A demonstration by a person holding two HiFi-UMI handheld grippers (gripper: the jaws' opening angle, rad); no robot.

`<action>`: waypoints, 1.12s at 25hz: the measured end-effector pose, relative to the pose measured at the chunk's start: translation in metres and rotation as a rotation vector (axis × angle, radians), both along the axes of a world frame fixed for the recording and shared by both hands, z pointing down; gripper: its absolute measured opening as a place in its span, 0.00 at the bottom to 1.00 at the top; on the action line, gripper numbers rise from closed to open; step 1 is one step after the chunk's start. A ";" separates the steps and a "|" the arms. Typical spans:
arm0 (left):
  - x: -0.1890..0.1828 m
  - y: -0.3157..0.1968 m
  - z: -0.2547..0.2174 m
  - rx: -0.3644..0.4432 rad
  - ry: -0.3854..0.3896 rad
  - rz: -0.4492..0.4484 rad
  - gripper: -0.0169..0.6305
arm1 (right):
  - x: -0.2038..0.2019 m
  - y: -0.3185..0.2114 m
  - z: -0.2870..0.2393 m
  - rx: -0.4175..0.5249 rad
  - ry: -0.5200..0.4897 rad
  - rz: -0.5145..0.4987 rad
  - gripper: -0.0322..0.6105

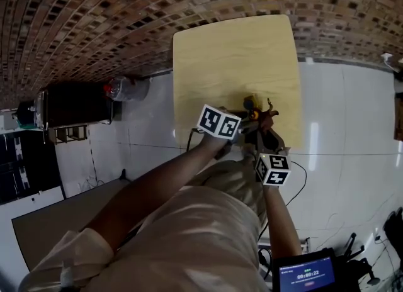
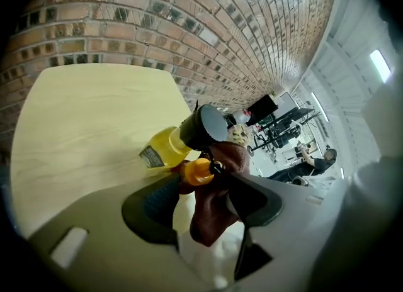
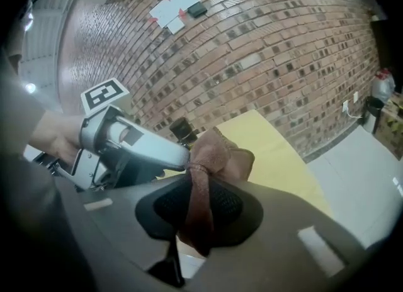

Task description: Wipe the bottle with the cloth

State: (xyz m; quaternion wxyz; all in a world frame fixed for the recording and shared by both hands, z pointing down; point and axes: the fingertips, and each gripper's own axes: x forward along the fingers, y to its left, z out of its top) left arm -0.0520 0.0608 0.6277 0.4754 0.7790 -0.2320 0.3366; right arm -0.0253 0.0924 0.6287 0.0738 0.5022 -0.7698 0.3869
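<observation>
Looking down in the head view, the left gripper (image 1: 242, 128) and right gripper (image 1: 267, 134) meet at the near edge of the yellow bench (image 1: 233, 58), with the bottle (image 1: 252, 103) and the brown cloth (image 1: 269, 116) at their tips.

In the left gripper view, the fingers (image 2: 151, 206) stand apart. The cloth (image 2: 211, 215) hangs between them beside an orange part (image 2: 198, 171). The yellow bottle (image 2: 165, 147), with its black cap (image 2: 204, 127), sits tilted just beyond the fingertips, over the bench (image 2: 82, 133).

In the right gripper view, the fingers (image 3: 233, 207) are closed on the cloth (image 3: 220, 155), which bunches above them. The left gripper (image 3: 176, 155) touches that bunch, and the black cap (image 3: 182, 127) shows just behind.
</observation>
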 end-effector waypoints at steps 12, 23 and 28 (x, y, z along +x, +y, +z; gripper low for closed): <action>-0.003 -0.017 0.006 -0.039 -0.018 -0.151 0.32 | -0.004 -0.012 0.062 -0.122 0.052 -0.030 0.15; 0.000 -0.016 0.007 -0.087 -0.015 -0.105 0.32 | 0.002 0.000 0.105 -0.393 -0.096 0.027 0.15; 0.000 -0.018 0.008 -0.099 -0.021 -0.096 0.32 | -0.050 0.018 0.039 -0.168 -0.130 -0.186 0.15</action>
